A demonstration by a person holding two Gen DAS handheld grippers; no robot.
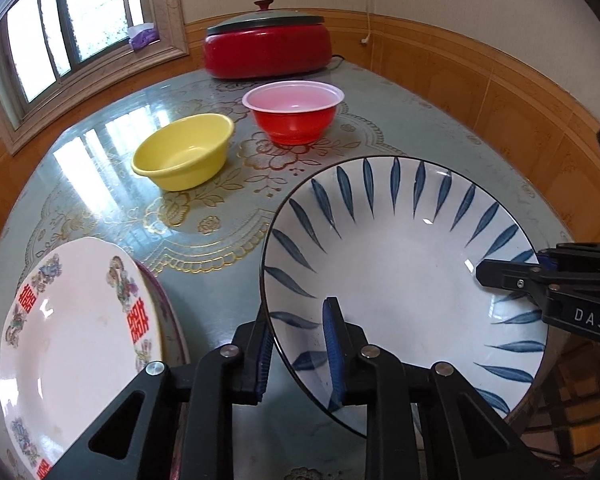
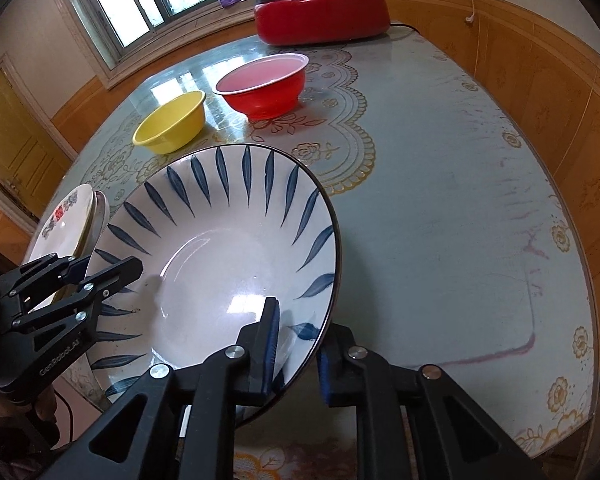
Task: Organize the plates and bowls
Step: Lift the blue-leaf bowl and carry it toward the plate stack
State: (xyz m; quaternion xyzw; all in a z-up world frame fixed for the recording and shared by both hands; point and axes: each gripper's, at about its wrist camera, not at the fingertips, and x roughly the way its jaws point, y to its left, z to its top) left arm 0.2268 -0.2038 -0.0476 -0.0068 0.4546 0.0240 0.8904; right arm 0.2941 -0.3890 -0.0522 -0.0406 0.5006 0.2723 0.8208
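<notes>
Blue-leafed white plate (image 1: 400, 248) hangs tilted above the table (image 1: 220, 208), its rim pinched on opposite sides by the left gripper (image 1: 296, 344) and the right gripper (image 2: 300, 340). Beside it lies a flowered plate (image 1: 72, 340); farther off stand a yellow bowl (image 1: 184, 152) and red bowl (image 1: 296, 114).

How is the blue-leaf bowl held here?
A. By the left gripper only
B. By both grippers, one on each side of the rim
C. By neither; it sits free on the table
B: the left gripper and right gripper each straddle the rim of the blue-leaf bowl.
</notes>
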